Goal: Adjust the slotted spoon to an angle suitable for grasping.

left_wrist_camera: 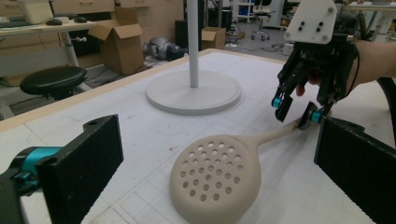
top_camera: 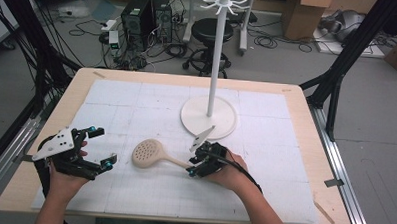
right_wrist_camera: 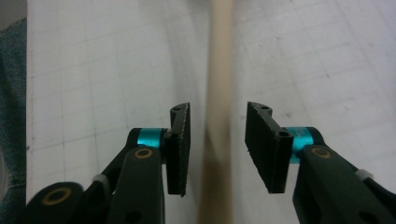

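Left hand-held gripper [top_camera: 99, 147]: black, ribbed pads, teal collars, jaws spread wide and empty, held low over the counter [top_camera: 297, 103], aimed rightward. One skimmer [top_camera: 150, 154]: beige, matte, round perforated bowl, slim straight handle, lying flat on the white gridded mat [top_camera: 137, 100] at front centre, bowl leftward. Right hand-held gripper [right_wrist_camera: 218, 140]: tipped down, jaws parted either side of the handle, pads not yet touching. One stand [top_camera: 209, 117]: white, round flat base, thin upright pole, behind the skimmer.

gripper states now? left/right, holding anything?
Left gripper: open, holding nothing.
Right gripper: open, jaws either side of the skimmer handle, not closed on it.
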`<control>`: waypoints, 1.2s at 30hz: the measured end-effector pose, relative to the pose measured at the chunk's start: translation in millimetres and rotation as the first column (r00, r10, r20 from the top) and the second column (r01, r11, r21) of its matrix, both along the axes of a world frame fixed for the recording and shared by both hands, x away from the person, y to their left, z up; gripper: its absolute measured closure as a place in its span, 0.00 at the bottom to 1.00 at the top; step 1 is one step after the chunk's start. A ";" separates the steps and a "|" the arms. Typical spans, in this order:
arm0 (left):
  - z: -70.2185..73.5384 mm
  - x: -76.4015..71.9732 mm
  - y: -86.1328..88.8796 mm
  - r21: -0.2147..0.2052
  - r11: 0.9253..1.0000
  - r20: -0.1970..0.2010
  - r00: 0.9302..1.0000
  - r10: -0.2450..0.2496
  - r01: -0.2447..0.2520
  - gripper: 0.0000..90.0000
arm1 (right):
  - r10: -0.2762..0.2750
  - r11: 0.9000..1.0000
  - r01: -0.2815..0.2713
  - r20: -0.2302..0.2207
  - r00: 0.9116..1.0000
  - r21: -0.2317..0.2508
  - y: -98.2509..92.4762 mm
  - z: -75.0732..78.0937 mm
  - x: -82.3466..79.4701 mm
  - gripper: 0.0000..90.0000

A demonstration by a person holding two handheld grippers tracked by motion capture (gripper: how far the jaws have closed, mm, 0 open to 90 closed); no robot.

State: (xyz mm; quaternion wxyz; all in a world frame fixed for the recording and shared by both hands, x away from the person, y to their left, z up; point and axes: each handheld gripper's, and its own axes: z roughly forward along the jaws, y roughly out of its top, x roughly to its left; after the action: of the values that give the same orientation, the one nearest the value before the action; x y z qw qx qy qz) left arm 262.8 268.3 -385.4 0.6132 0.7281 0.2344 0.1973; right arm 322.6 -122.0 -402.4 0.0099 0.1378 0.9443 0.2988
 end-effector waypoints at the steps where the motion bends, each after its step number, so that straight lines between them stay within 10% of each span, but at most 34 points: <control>1: -0.3 0.2 0.2 0.000 1.000 0.000 1.000 -0.001 0.001 0.02 | 0.000 1.000 0.000 0.000 1.000 0.000 0.0 0.0 0.0 0.65; 13: -1.3 0.6 -0.1 -0.001 1.000 -0.006 1.000 0.001 -0.001 0.02 | -0.080 0.997 0.080 0.009 0.997 -0.019 -44.3 -9.2 -19.3 0.56; 19: -1.3 1.0 -0.8 0.001 1.000 -0.006 1.000 0.000 0.000 0.02 | -0.024 0.996 0.027 0.037 0.999 -0.084 -34.0 -18.3 -23.0 0.77; 36: 0.0 0.9 -1.1 -0.002 1.000 -0.001 1.000 -0.004 0.004 0.02 | 0.140 0.987 -0.138 0.024 0.990 -0.077 8.5 -17.1 -3.8 0.77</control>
State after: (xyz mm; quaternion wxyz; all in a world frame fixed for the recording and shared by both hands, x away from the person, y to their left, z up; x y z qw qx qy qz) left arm 263.7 267.2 -385.4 0.6141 0.7282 0.2333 0.1953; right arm 318.8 -113.5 -419.5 0.0081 0.0667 0.9619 0.2651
